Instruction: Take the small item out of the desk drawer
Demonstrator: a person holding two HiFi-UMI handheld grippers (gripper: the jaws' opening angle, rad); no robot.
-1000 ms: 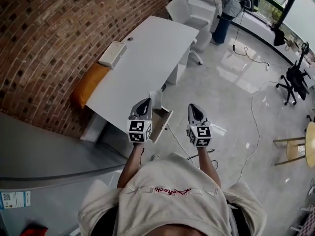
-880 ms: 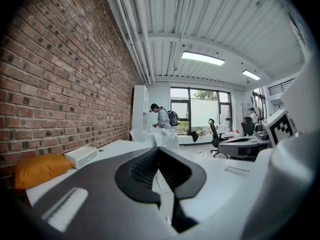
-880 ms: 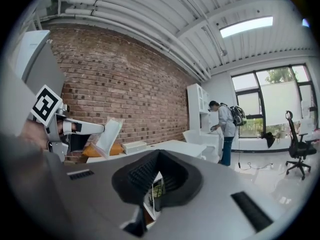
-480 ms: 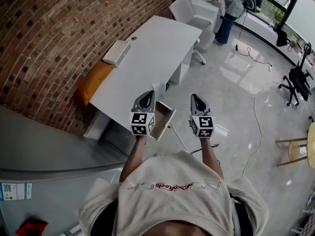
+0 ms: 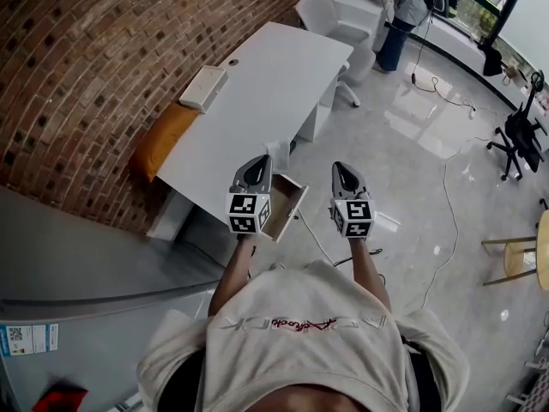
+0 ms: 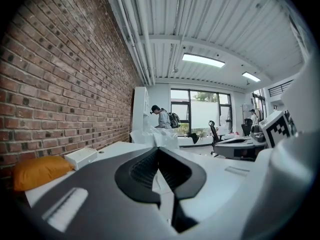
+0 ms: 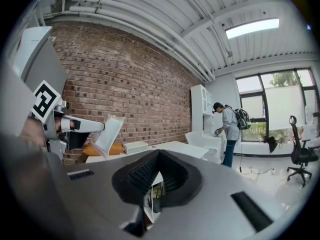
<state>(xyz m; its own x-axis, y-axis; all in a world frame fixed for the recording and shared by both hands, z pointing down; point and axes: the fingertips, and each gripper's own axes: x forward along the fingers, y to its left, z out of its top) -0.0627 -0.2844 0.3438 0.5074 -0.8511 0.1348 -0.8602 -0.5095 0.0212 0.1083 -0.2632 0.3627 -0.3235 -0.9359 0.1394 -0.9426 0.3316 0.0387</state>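
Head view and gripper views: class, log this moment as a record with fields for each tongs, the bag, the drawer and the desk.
left tongs: shut on bag
right tongs: shut, empty
bag: clear plastic, held up near the desk's corner
drawer: open, under the left tongs
desk: white, carries a white box
cushion: orange, between desk and brick wall

Bag (image 5: 276,154) nipped at left gripper (image 5: 260,161) fingertips was thin clear plastic, crinkled, glossy. Shells of left gripper and right gripper (image 5: 341,170) were smooth matt grey plastic; pads (image 7: 139,176) black, ribbed, rubber-like. Drawer (image 5: 289,206) between the two sets of fingers looked like tan wood. Desk (image 5: 257,93) ahead of fingers was smooth, white, matt. Wall (image 5: 94,58) left of left fingers was rough red brick. Floor (image 5: 412,170) right of right fingers was glossy, reflective. Cushion (image 5: 159,142) was orange cloth.
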